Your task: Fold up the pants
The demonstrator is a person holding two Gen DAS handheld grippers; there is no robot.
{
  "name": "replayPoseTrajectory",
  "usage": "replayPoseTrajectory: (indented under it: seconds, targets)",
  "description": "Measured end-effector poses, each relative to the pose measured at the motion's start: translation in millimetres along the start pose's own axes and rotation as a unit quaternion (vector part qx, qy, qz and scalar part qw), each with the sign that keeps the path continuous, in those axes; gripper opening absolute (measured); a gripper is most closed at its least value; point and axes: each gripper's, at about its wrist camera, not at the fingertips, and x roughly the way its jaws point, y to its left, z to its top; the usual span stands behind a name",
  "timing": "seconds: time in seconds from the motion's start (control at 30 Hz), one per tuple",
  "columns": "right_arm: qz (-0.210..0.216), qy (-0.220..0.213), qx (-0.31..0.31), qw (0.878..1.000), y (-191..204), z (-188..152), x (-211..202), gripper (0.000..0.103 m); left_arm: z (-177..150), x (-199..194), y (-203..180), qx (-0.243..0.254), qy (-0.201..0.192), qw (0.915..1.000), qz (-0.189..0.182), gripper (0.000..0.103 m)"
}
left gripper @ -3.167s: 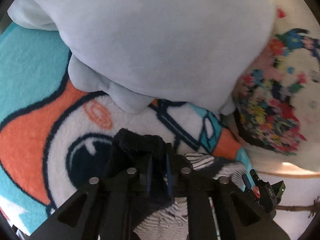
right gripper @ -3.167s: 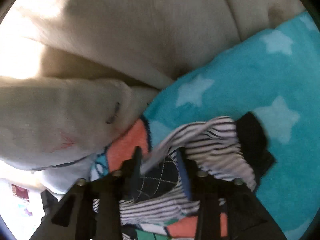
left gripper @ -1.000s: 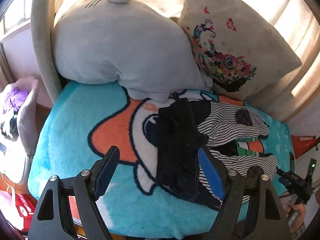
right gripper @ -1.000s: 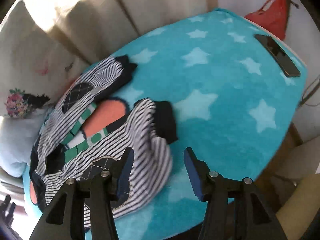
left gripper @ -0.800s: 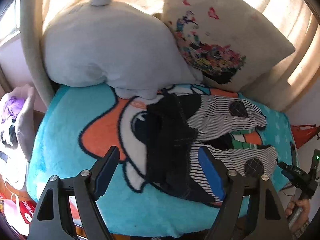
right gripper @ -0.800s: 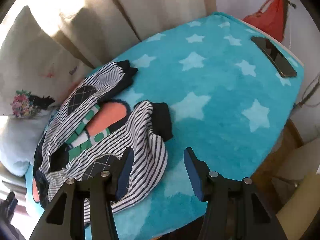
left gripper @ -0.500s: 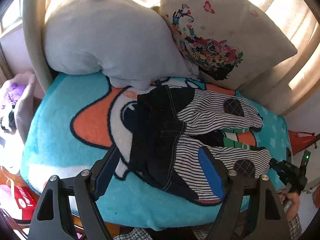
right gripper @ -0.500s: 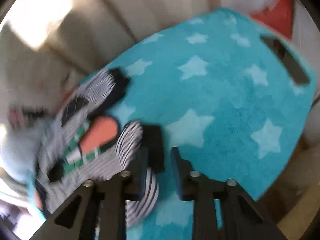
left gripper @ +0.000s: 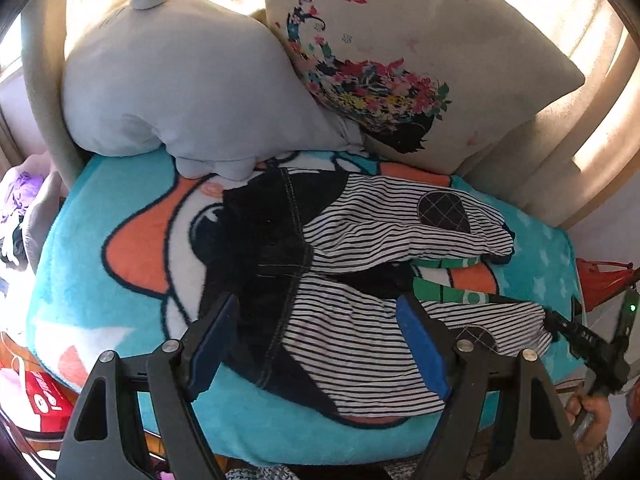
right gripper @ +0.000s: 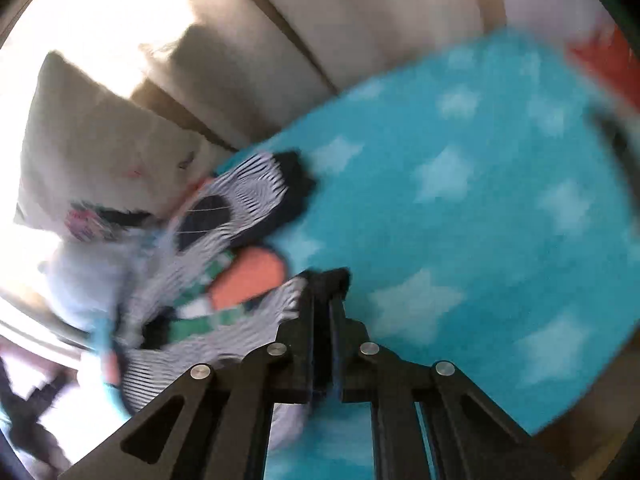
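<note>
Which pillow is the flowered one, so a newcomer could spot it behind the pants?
Start at the teal blanket where the striped pants lie. Two cushions lean along its far edge. The flowered pillow is the cream square one on the right, printed with bright blossoms and butterflies; its neighbour, the plush cushion, is plain pale grey.

A turquoise cartoon blanket [left gripper: 120, 208] with pale stars covers the seat. At its back edge lean a grey plush pillow [left gripper: 180, 88] and a floral cushion [left gripper: 420, 60], touching each other.

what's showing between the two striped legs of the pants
In the left wrist view, the gap between the pants legs shows the blanket print: an orange patch and green-and-white bands.
</note>
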Motion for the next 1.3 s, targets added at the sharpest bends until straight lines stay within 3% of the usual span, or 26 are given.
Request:
replayPoseTrajectory:
  seconds: [0.07,0.13,0.23,0.3,0.43,0.53,0.57,0.6,0.63,0.7,0.77,0.8,0.93,1.0,1.07,1.13,1.3]
  targets:
    - [-0.108,-0.023,-0.036,0.993,6,2,-8,0.009,0,5,-3,-0.003,0.004,1.0,0.001,0.08]
    - [-0.132,-0.03,-0.026,0.99,2,4,-12,0.009,-1,7,-6,-0.004,0.004,1.0,0.004,0.08]
    - [-0.067,-0.037,0.0,0.997,2,6,-18,0.01,-2,9,-9,-0.001,0.005,0.9999,0.009,0.08]
    - [-0.024,-0.019,-0.007,0.999,10,3,-14,0.017,-3,10,-10,0.0,0.006,0.9999,0.011,0.08]
    - [0.008,-0.004,-0.029,1.0,28,1,-3,0.021,-2,6,-10,0.007,-0.004,0.9997,0.023,0.08]
    - [0.013,-0.039,-0.056,0.998,43,7,-13,0.023,2,-4,-9,0.018,-0.031,0.9985,0.041,0.08]
    - [0.002,-0.065,-0.072,0.995,50,9,-21,0.028,4,-7,-9,0.021,-0.039,0.9979,0.046,0.08]
    - [-0.019,-0.098,-0.091,0.991,56,12,-28,0.05,8,-9,-9,0.024,-0.046,0.9974,0.05,0.08]
    - [-0.038,-0.131,-0.107,0.985,61,15,-34,0.081,15,-9,-10,0.029,-0.051,0.997,0.051,0.08]
    - [-0.037,-0.176,-0.144,0.973,73,20,-33,0.101,27,-3,-10,0.035,-0.043,0.9976,0.043,0.08]
    - [-0.019,-0.1,-0.186,0.977,76,40,-4,0.097,42,11,-12,0.045,-0.024,0.9984,0.027,0.08]
    - [-0.013,-0.067,-0.201,0.977,79,48,13,0.087,51,22,-15,0.056,-0.013,0.9982,0.019,0.08]
    - [-0.016,-0.054,-0.272,0.961,93,73,52,0.083,75,62,-28,0.106,0.022,0.9942,0.0,0.079]
    - [0.007,-0.029,-0.3,0.953,103,89,73,0.083,84,83,-33,0.121,0.039,0.9919,-0.008,0.066]
    - [0.011,-0.018,-0.325,0.946,113,98,89,0.083,91,103,-36,0.128,0.06,0.9897,-0.027,0.041]
    - [0.016,-0.007,-0.358,0.933,125,104,105,0.083,97,121,-39,0.131,0.071,0.9881,-0.039,0.033]
    - [0.03,0.024,-0.414,0.91,155,113,144,0.083,110,160,-44,0.143,0.084,0.9854,-0.039,0.033]
